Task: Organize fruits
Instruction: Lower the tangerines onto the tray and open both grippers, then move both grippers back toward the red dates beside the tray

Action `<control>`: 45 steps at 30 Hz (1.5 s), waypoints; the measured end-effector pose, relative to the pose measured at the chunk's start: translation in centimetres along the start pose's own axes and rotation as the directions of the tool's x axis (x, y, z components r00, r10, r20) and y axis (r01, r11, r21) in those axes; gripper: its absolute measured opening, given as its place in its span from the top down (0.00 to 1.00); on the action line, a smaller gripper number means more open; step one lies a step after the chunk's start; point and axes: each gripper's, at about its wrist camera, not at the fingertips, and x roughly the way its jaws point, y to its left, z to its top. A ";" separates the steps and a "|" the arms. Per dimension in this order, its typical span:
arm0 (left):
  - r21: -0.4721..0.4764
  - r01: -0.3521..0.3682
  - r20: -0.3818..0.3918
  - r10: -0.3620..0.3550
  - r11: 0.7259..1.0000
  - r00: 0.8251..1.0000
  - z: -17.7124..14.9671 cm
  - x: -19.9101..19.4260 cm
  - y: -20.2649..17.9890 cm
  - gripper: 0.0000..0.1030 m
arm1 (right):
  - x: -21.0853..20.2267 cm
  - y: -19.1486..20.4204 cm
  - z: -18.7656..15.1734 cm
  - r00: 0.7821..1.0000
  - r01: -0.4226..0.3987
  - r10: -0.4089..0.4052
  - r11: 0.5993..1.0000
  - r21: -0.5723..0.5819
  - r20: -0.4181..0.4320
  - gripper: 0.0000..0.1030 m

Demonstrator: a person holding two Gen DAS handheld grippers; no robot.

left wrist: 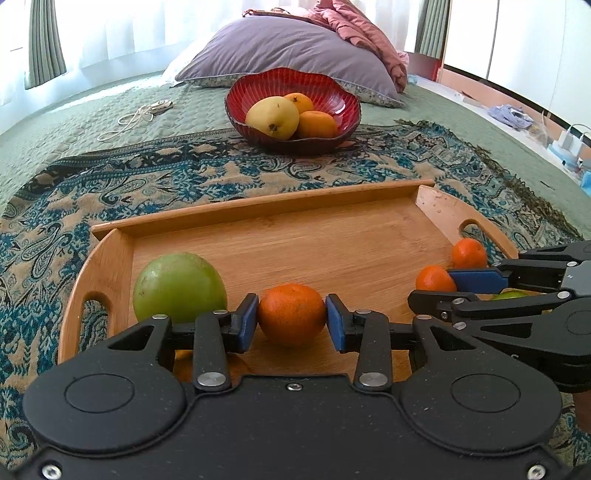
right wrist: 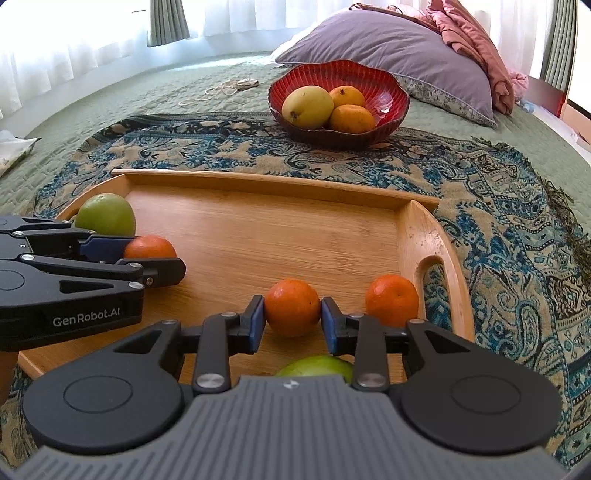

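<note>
A wooden tray (left wrist: 332, 236) (right wrist: 258, 229) lies on a patterned cloth. My left gripper (left wrist: 291, 319) is shut on an orange tangerine (left wrist: 291, 314) over the tray; it also shows in the right wrist view (right wrist: 151, 247). A green apple (left wrist: 179, 286) (right wrist: 106, 214) sits to its left. My right gripper (right wrist: 292, 319) is shut on another tangerine (right wrist: 292, 306), seen in the left wrist view (left wrist: 434, 278). A third tangerine (right wrist: 392, 300) (left wrist: 469, 253) sits by the tray's right handle. A second green fruit (right wrist: 317, 367) lies under the right gripper. A red bowl (left wrist: 343, 92) (right wrist: 391, 88) beyond the tray holds a yellow mango and two orange fruits.
Everything rests on a bed with a green quilt (left wrist: 74, 122). A purple pillow (left wrist: 291, 48) and pink cloth (left wrist: 362, 26) lie behind the bowl. A white cable (left wrist: 129, 120) lies at the far left. A shelf with small items (left wrist: 561, 140) runs along the right.
</note>
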 end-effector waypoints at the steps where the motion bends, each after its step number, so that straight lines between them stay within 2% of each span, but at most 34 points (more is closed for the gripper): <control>1: -0.003 0.003 0.002 -0.003 1.000 1.000 0.0 -0.2 0.0 0.62 | -0.1 0.0 0.0 1.000 -0.001 0.001 1.000 -0.001 0.001 0.60; 9: 0.019 0.013 0.021 -0.013 1.000 1.000 -0.8 -2.1 -0.3 0.52 | -1.2 0.2 -0.4 0.999 -0.015 0.015 1.000 0.000 0.030 0.56; 14: 0.034 0.030 0.049 -0.032 0.999 0.998 -1.7 -4.1 -0.4 0.47 | -2.9 0.8 -0.9 0.997 -0.028 0.030 0.999 -0.033 0.074 0.56; 17: 0.043 0.038 0.077 -0.041 0.998 0.996 -2.3 -5.7 -0.6 0.41 | -4.1 1.2 -1.1 0.994 -0.030 0.035 0.998 -0.049 0.104 0.55; 21: 0.065 0.052 0.119 -0.060 0.997 0.991 -3.4 -8.1 -0.9 0.33 | -5.9 1.8 -1.7 0.988 -0.032 0.043 0.996 -0.079 0.146 0.47; 24: 0.078 0.067 0.132 -0.077 0.995 0.988 -4.5 -9.6 -1.1 0.30 | -7.3 2.3 -2.5 0.983 -0.036 0.054 0.994 -0.104 0.173 0.45; 34: 0.110 0.061 0.151 -0.077 0.992 0.985 -9.2 -13.0 -1.6 0.25 | -10.5 3.5 -6.4 0.974 -0.039 0.071 0.988 -0.148 0.216 0.43; 45: 0.133 0.086 0.128 -0.103 0.987 0.986 -13.4 -14.9 -2.2 0.24 | -12.5 4.5 -11.5 0.973 -0.059 0.094 0.984 -0.169 0.209 0.42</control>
